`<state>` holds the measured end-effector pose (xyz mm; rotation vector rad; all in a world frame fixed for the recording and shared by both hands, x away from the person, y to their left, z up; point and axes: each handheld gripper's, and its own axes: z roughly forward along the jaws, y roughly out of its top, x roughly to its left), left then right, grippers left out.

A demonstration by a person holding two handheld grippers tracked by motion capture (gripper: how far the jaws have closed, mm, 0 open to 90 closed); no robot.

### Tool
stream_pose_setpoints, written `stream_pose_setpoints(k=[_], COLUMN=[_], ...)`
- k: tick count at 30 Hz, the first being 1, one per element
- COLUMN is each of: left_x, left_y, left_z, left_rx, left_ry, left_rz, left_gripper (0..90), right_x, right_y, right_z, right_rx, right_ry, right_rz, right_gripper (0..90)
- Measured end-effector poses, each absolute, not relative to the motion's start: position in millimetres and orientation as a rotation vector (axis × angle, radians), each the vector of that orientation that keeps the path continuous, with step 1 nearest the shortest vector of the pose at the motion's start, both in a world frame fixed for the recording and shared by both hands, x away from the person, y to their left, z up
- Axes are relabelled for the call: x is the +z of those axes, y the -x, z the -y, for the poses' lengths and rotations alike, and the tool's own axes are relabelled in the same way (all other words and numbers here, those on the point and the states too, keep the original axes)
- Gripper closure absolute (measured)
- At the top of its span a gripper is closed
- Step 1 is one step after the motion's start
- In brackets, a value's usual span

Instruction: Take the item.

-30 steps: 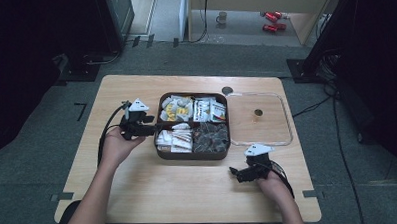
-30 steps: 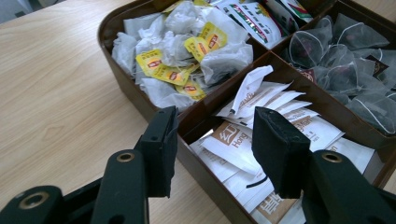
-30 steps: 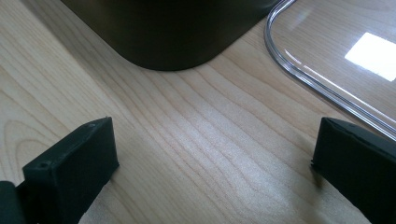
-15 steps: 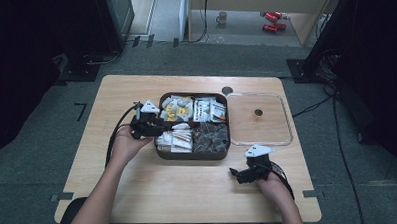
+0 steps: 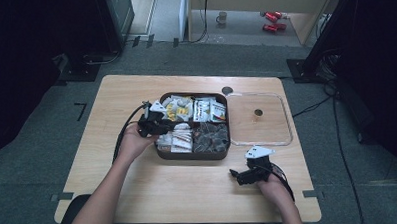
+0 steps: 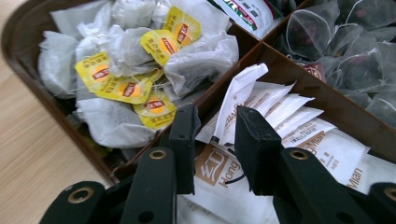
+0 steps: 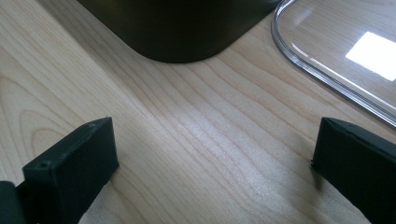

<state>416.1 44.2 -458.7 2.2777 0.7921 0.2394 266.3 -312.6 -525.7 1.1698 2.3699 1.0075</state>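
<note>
A dark brown tray (image 5: 193,155) with four compartments sits mid-table, holding tea bags and sachets. My left gripper (image 5: 159,124) is over the tray's near-left compartment. In the left gripper view its jaws (image 6: 215,135) stand narrowly apart, and a white paper sachet (image 6: 243,88) sticks up between them, not visibly pinched. Tea bags with yellow tags (image 6: 126,88) fill the compartment to the left, and mesh pyramid bags (image 6: 345,42) lie at the upper right. My right gripper (image 5: 237,175) rests on the table near the tray's near-right corner (image 7: 187,28). It (image 7: 215,158) is open wide over bare wood.
A clear plastic lid (image 5: 287,134) lies flat to the right of the tray, and its rim (image 7: 327,79) shows in the right gripper view. A small round dark spot (image 5: 227,90) marks the table behind the tray. Both forearms come in from the near edge.
My left gripper has moved right from the tray's left rim to over the near-left compartment. The right gripper has stayed put.
</note>
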Motion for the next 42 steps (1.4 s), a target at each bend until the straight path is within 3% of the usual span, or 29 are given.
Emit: stream_pose_setpoints(k=[14,20,42], left_x=[-472,-473,-450], left_y=[-422,-423,-416], left_z=[-33,-35,-55], left_rx=[0.242,0.247,0.216], left_ry=[-2.343,-2.363,-2.270], left_rz=[-0.764,-0.757,-0.754], left_gripper=[78.0,86.5,88.2], right_x=[-526,-526,-526], right_y=[-263,-263,-263], right_z=[313,313,313], right_rx=[1.010,1.010,1.010], right_ry=[-1.162,-1.162,-1.160], right_rz=[-2.374,-2.374,-2.376], right_gripper=[0.0,0.0,0.0])
